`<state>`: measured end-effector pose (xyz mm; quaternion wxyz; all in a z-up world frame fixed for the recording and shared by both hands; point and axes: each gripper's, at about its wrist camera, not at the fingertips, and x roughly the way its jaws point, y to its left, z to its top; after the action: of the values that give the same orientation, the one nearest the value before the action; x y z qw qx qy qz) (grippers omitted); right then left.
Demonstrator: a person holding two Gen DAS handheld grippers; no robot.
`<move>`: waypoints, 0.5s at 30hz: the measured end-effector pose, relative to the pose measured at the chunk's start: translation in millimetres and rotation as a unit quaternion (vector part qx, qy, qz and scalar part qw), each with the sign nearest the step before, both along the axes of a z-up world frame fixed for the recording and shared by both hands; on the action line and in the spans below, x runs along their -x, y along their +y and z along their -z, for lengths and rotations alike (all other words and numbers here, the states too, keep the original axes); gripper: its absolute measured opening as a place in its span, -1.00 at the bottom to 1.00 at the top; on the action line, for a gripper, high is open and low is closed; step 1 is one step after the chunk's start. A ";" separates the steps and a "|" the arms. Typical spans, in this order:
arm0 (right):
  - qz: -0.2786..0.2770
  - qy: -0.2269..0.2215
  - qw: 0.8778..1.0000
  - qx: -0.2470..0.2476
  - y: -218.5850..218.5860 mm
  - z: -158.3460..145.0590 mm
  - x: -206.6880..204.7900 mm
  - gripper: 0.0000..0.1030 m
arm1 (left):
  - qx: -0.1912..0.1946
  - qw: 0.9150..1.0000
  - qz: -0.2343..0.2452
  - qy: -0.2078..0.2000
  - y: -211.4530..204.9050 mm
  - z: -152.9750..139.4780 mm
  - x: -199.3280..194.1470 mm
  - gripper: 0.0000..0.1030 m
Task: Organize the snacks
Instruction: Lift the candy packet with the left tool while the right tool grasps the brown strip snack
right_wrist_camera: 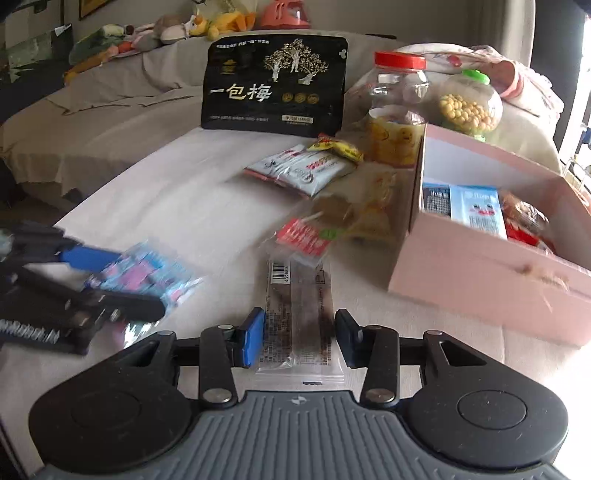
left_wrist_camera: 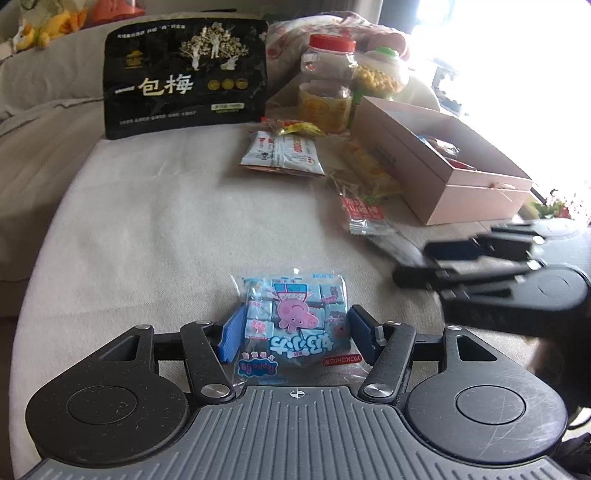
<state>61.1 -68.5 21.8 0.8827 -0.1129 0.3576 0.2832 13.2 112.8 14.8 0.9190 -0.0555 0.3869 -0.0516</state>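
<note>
Left jaws: the left gripper [left_wrist_camera: 293, 334] has its blue pads against both sides of a blue Peppa Pig candy bag [left_wrist_camera: 295, 325], low in the centre of the left wrist view; the grip looks closed on the bag.
Right jaws: the right gripper [right_wrist_camera: 299, 338] stands with its pads on either side of a long clear snack packet [right_wrist_camera: 299, 321], close to its edges; whether they press it or only flank it I cannot tell.
Candy bag, other view: blurred at the left edge of the right wrist frame, between the left gripper's fingers [right_wrist_camera: 92, 254].
Snack packet: lies lengthwise on the beige cloth [left_wrist_camera: 166, 221], its far end near a red-labelled wrapper [right_wrist_camera: 304, 236].
Pink box [right_wrist_camera: 480, 273]: right side of the frame, open, with blue and red packets inside.
White sachets [left_wrist_camera: 282, 153]: centre of the cloth, a yellow wrapper [left_wrist_camera: 299, 129] just behind them.
Black pouch [left_wrist_camera: 186, 75]: upright at upper left, gold tree print.
Jars: a red-lidded jar [right_wrist_camera: 399, 107] and a green-capped jar [right_wrist_camera: 469, 103] of yellow balls, upper right, behind the box.
Plush toys [right_wrist_camera: 207, 24]: top edge, on the sofa.
</note>
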 end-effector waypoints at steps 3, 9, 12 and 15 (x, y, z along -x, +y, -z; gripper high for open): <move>0.002 0.006 1.000 -0.003 -9.7 -1.0 13.7 -0.19 | 0.009 1.000 -0.002 -0.003 -3.1 0.9 5.4 0.29; -0.005 0.013 1.000 0.000 -27.4 -3.1 32.3 -0.04 | 0.033 0.999 0.036 -0.006 -20.0 1.6 12.7 0.29; 0.008 -0.008 1.000 0.014 -35.2 -5.3 37.1 0.43 | -0.002 0.999 0.038 -0.008 -33.6 1.8 12.4 0.29; 0.030 -0.036 0.998 0.030 -42.5 -3.6 37.2 0.57 | -0.022 0.999 0.032 -0.012 -41.7 3.1 14.4 0.30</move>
<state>23.8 -111.0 25.3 0.8994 -0.1383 0.3372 0.2415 -1.2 71.2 11.6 0.9224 -0.0222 0.3784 -0.0737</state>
